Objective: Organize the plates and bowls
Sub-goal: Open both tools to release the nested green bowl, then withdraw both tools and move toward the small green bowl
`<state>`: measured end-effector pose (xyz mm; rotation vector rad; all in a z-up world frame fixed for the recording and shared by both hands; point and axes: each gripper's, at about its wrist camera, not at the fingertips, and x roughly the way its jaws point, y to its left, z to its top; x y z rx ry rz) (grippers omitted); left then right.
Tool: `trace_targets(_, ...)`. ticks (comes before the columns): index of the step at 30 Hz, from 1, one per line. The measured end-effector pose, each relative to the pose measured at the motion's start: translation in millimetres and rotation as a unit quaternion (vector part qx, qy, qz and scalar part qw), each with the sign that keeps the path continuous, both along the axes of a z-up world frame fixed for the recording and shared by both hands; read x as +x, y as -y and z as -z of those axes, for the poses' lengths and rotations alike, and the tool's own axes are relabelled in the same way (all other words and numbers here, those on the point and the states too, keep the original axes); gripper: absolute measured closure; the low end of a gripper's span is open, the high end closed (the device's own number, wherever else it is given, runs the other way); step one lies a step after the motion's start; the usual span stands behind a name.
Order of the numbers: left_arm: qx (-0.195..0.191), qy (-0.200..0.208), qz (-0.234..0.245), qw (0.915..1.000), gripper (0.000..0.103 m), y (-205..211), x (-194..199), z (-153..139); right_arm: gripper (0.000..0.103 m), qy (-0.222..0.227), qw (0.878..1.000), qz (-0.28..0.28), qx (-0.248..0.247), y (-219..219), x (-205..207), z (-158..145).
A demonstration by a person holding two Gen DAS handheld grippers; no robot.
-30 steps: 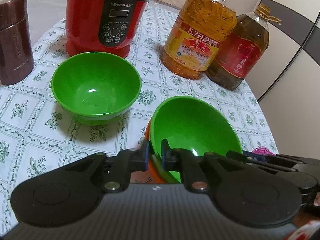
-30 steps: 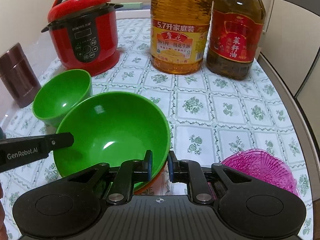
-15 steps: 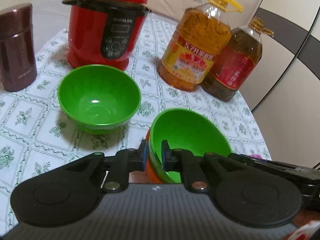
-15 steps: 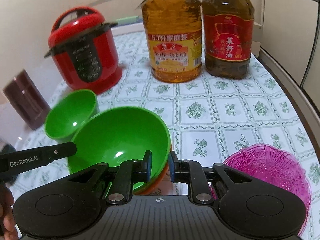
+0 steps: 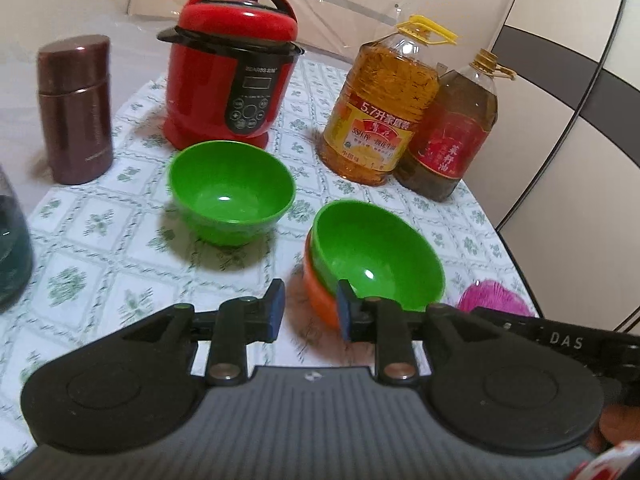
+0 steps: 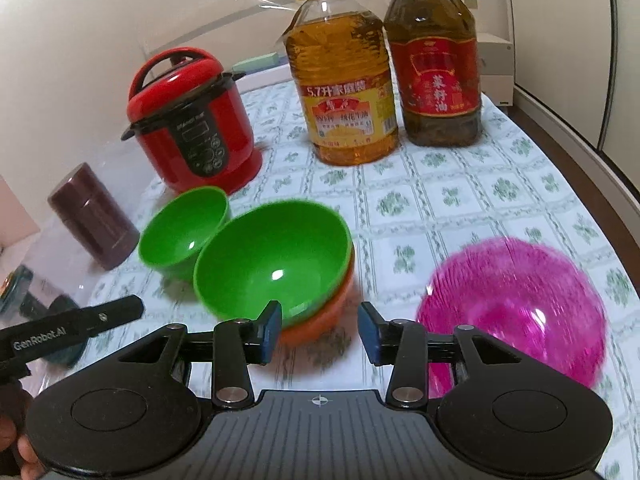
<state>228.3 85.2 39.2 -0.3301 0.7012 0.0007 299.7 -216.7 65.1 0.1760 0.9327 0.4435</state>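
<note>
Both the left gripper point(image 5: 308, 312) and right gripper point(image 6: 319, 330) had just been opening, empty. Ahead, the large green bowl point(image 6: 274, 258) sat nested in the orange bowl point(image 6: 320, 320). The small green bowl point(image 5: 231, 196) beyond and pink plate point(image 6: 514, 312) rightward remained unstacked.

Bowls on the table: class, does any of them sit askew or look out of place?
Yes. The green bowl nested in the orange bowl sits tilted, its rim not level with the orange one. Another green bowl stands alone, unstacked, and the pink dish lies apart at the table's edge.
</note>
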Motion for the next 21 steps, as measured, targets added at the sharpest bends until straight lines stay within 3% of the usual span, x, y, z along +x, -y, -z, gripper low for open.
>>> trace_targets(10,0.018,-0.011,-0.004,0.9998,0.068,13,-65,7,0.06,-0.006,1.0,0.007,-0.008,12,-64,0)
trace_targets(21,0.05,-0.034,-0.005,0.9982,0.067,20,-110,21,0.06,-0.026,0.999,0.009,-0.016,26,-113,13)
